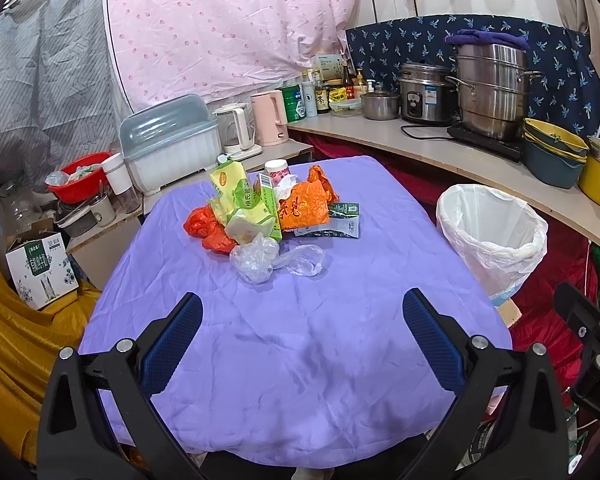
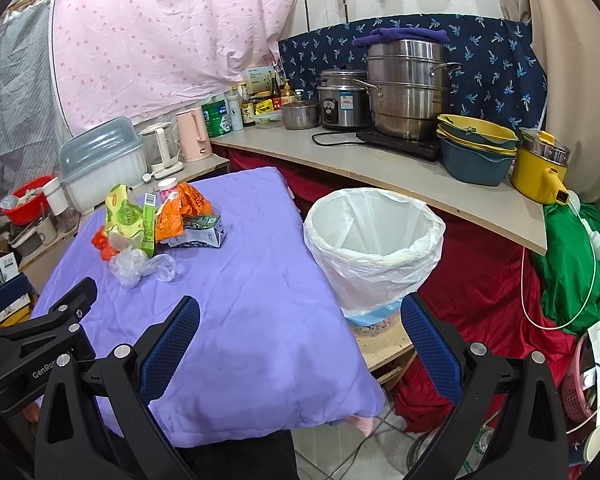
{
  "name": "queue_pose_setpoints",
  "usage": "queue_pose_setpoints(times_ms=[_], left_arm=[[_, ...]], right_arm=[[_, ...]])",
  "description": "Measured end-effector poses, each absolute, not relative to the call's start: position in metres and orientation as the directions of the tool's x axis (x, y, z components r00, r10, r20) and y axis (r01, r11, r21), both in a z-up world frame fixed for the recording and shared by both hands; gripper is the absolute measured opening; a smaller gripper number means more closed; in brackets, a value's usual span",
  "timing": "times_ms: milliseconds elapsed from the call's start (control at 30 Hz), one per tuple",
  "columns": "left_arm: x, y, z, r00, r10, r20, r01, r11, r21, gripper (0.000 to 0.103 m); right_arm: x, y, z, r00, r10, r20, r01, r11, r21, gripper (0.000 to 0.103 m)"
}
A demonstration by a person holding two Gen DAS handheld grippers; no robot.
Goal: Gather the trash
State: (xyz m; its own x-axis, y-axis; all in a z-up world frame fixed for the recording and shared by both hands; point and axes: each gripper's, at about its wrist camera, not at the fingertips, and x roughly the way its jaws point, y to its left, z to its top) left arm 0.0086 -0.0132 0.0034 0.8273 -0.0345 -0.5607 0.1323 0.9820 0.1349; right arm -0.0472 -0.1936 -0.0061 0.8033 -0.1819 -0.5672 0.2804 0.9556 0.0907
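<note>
Beyond the left gripper [image 1: 302, 332], well ahead of its fingertips and a little left of the line between them, the trash pile [image 1: 268, 212] lay on the purple cloth [image 1: 300, 360] that covered the table. Its jaws stood wide apart, holding nothing and touching nothing, with bare cloth showing between the blue pads [image 1: 172, 344]. The right gripper [image 2: 300, 332] was likewise spread wide and empty; from its view the pile sat far ahead and off to the left of the left finger, while the bin [image 2: 374, 248], lined with a white bag, stood just ahead between the fingers, nearer the right one, beside the table's edge.

Counted in the pile: two yellow-green cartons [image 1: 236, 196], one upright and one lying crushed in front of it; one slim green box [image 1: 270, 208] leaning against them; one paper cup [image 1: 278, 170] at the back; one orange wrapper [image 1: 306, 204] to the right; one red-orange plastic bag [image 1: 208, 228] to the left; one dark green flattened carton [image 1: 336, 222] at the far right; and two crumpled clear plastic bags [image 1: 260, 258] nearest the jaws, touching each other. One bin, two grippers.
</note>
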Motion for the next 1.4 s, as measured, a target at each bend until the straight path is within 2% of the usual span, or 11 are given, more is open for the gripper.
queue_pose_setpoints(times_ms=[1400], left_arm=[[0.049, -0.025, -0.022, 0.784, -0.003, -0.62, 0.111, 0.985, 0.135, 0.096]], right_arm=[[-0.012, -0.205, -0.028, 0.789, -0.158, -0.594, 0.269, 0.958, 0.102, 0.096]])
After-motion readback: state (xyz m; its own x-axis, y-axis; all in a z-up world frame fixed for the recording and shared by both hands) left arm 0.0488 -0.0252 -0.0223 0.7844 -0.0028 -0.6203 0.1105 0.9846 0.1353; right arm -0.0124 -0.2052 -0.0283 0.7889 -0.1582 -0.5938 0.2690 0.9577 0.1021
